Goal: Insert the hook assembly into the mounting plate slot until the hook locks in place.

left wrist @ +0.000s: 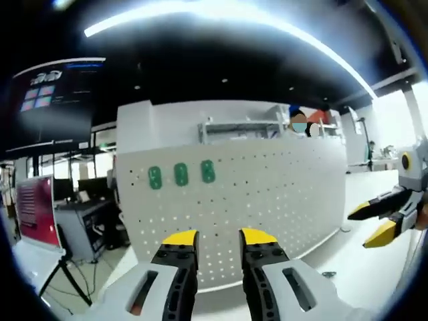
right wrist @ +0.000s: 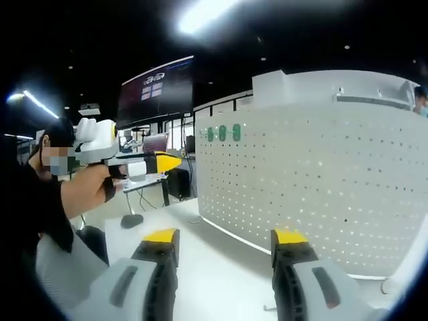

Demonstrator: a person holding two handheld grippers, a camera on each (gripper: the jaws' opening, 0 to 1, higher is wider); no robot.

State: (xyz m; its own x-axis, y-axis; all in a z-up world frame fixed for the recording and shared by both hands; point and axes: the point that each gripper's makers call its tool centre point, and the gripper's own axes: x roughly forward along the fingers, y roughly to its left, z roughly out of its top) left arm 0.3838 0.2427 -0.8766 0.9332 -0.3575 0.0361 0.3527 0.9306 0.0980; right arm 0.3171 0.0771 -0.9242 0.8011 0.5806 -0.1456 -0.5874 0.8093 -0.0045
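Pegboard fills the middle of the scene: a tall white perforated metal panel [left wrist: 254,194] standing upright on the white desk [left wrist: 361,267], curving away to the far right. Near its upper left corner three small green hook pieces [left wrist: 181,174] sit in a row, side by side, mounted on the panel face; from the right gripper view the same green hook pieces [right wrist: 223,132] show far off on the panel's [right wrist: 321,180] left end.

The left gripper [left wrist: 219,239], grey-bodied with yellow-tipped black jaws, is raised in front of the panel with its jaws spread and nothing between them. The right gripper [right wrist: 225,237] hangs over the desk [right wrist: 214,267] near the panel's lower edge, its jaws spread wide, also holding nothing.

At the right edge of the left gripper view the right gripper [left wrist: 378,221] comes in, its yellow tips apart. In the right gripper view the left gripper [right wrist: 160,162] is held up at left by a person's hand [right wrist: 107,184] in a dark sleeve.

Beyond the panel, a large dark wall screen [right wrist: 157,90] hangs at left, and a red display on a stand [left wrist: 37,210] sits lower left.
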